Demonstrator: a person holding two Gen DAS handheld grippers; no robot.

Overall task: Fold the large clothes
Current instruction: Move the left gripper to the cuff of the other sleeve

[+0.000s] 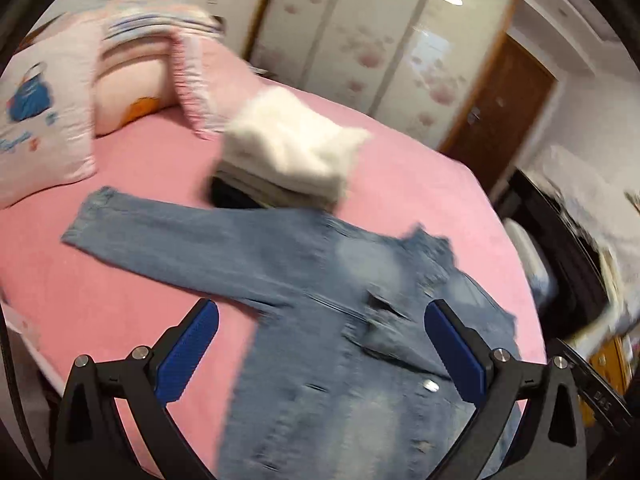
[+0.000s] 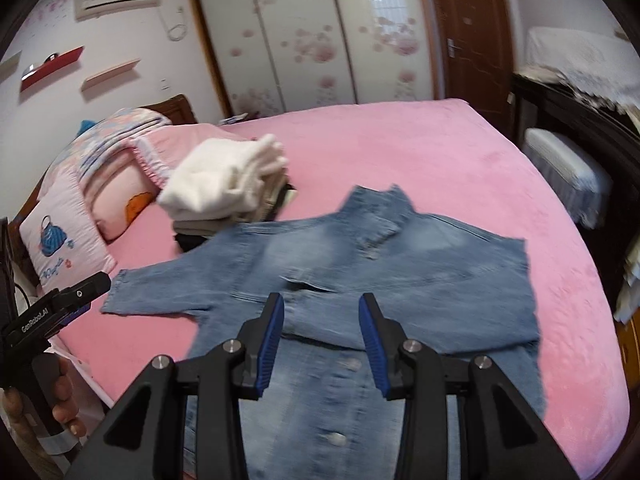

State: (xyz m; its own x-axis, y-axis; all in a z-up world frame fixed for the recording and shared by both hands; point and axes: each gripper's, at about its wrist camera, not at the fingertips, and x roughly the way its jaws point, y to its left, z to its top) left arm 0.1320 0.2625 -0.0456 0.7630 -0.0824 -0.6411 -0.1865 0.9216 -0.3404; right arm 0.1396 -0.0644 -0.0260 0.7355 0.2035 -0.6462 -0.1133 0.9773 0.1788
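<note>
A blue denim jacket (image 1: 320, 280) lies front up on the pink bed (image 1: 140, 288). Its left sleeve stretches out to the left; its right sleeve is folded in over the body in the right wrist view (image 2: 440, 272). My left gripper (image 1: 320, 312) is wide open and empty above the jacket's chest. My right gripper (image 2: 322, 304) is open and empty above the jacket's front, near the buttons. The left gripper's body (image 2: 60, 304) shows at the left edge of the right wrist view, held by a hand.
A stack of folded clothes topped by a white garment (image 2: 224, 184) sits behind the jacket. Pillows (image 2: 80, 216) lie at the head of the bed. A dark cabinet (image 2: 580, 128) and a padded stool (image 2: 568, 172) stand beyond the bed's right edge.
</note>
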